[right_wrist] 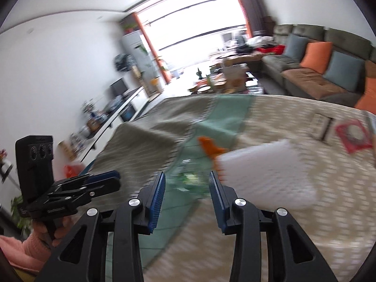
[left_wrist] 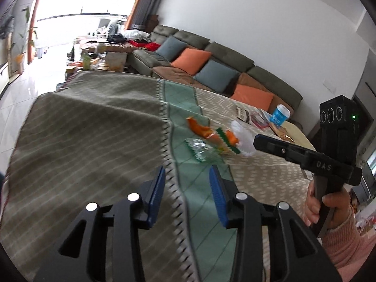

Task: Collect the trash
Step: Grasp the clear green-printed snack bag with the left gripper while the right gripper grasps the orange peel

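Note:
A patterned cloth covers the table [left_wrist: 94, 122]. On its green stripe lies a heap of trash: an orange wrapper [left_wrist: 198, 128], a clear wrapper with a green edge [left_wrist: 199, 149] and a white crumpled piece [left_wrist: 242, 138]. My left gripper [left_wrist: 186, 171] hovers just short of the clear wrapper, open, its blue pads empty. My right gripper [left_wrist: 258, 141] comes in from the right beside the white piece, held by a hand in a pink sleeve. In the blurred right wrist view my right gripper [right_wrist: 186, 176] stands open over the clear wrapper [right_wrist: 188, 178], with the white piece [right_wrist: 265, 171] to its right and the orange wrapper [right_wrist: 210, 149] beyond. My left gripper [right_wrist: 103, 178] shows at the left.
Further back on the table stand a blue cup [left_wrist: 279, 115], a booklet [left_wrist: 244, 114] and red-pink papers [left_wrist: 259, 119]. A grey-green sofa [left_wrist: 211, 54] with orange and blue cushions runs behind the table. A cluttered low table [left_wrist: 103, 56] stands near the window.

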